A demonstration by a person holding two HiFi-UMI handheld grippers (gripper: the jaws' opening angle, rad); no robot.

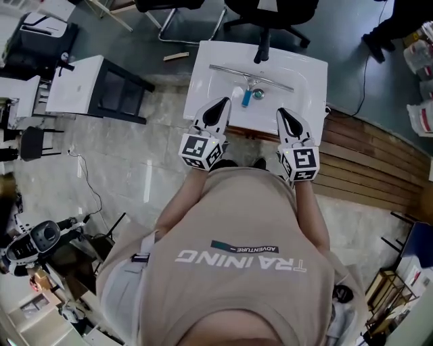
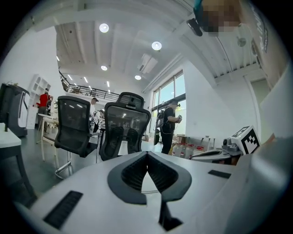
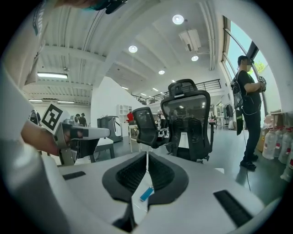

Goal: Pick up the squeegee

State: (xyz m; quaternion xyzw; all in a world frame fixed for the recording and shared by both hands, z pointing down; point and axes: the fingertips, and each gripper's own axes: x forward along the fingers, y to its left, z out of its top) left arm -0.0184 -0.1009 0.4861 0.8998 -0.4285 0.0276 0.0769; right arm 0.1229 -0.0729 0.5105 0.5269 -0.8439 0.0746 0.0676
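Pickup not started: squeegee [image 1: 252, 78] lies untouched in the white basin [image 1: 201, 76], just ahead of and between the claws, with left gripper [image 1: 218, 110] and right gripper [image 1: 287, 121] both clenched on nothing; left to do: open, reach, grasp, lift.

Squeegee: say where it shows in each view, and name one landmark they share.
Head view: squeegee lies across the white basin, top centre, blue handle toward the person.
Left gripper view: cannot be made out; only white surface shows in the gap of the shut left tool.
Right gripper view: its blue handle shows low centre, in the gap of the shut right tool.
Shared landmark: the black office chair just behind the basin.
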